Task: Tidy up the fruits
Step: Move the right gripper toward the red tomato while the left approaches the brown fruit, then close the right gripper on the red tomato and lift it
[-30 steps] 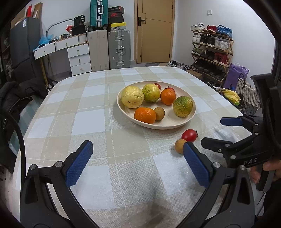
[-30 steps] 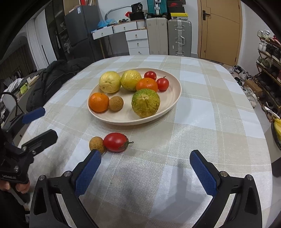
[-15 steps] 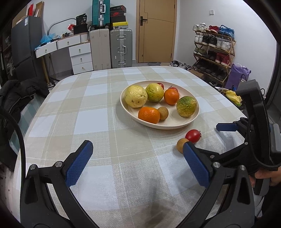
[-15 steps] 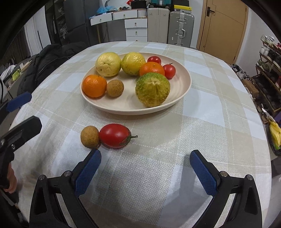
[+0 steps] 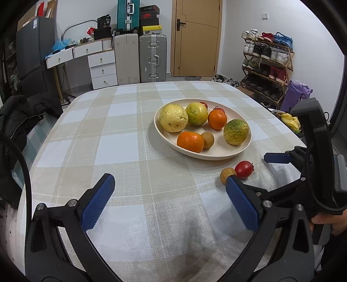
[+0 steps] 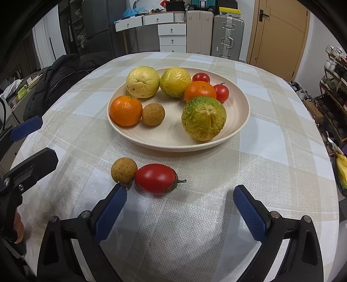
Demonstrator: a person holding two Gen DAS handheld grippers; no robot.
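A checked cloth in beige and pale blue [image 5: 121, 149] covers the desk. At the far wall stands a wooden door [image 5: 196, 38], shut, and left of it two upright suitcases, one silver [image 5: 153, 58] and one beige [image 5: 126, 59], with boxes and a teal case [image 5: 128, 12] stacked on top. Further left sits a white drawer unit [image 5: 103, 69] (its top is cluttered). A dark jacket [image 5: 19, 112] lies heaped at the near left. On the right, a shoe rack [image 5: 267, 63] holds rows of shoes, with a purple bag [image 5: 295, 97] just beside it.
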